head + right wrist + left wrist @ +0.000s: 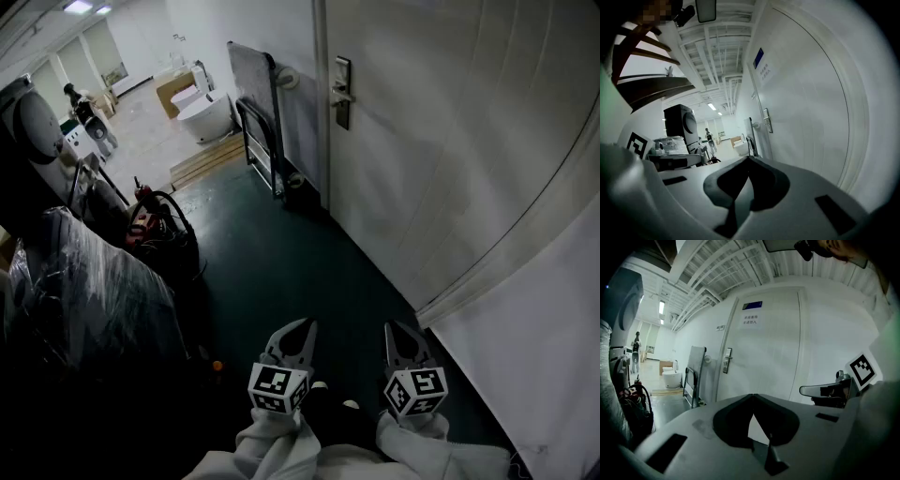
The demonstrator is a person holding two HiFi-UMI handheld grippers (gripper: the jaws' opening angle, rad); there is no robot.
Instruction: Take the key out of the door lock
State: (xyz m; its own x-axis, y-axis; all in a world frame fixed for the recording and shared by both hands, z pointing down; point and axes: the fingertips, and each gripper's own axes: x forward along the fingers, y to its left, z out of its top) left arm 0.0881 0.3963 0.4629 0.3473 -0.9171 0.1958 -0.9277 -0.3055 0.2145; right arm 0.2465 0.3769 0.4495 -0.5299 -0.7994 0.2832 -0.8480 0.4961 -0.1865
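Note:
A white door point(450, 141) fills the right of the head view, and its metal lock plate and handle point(341, 92) sit far ahead of me. The same lock plate point(726, 361) is small in the left gripper view and also distant in the right gripper view point(767, 121). The key is too small to make out. Low in the head view, my left gripper point(298, 330) and right gripper point(397, 333) are side by side over the dark floor. Both are shut with nothing between the jaws, and both are far from the lock.
A folded hand trolley point(258, 122) leans on the wall just left of the door. White bathroom fixtures point(204, 112) stand beyond it. Plastic-wrapped goods point(84, 291) and a tangle of cables point(155, 225) line the left side. A person point(73, 94) stands far off.

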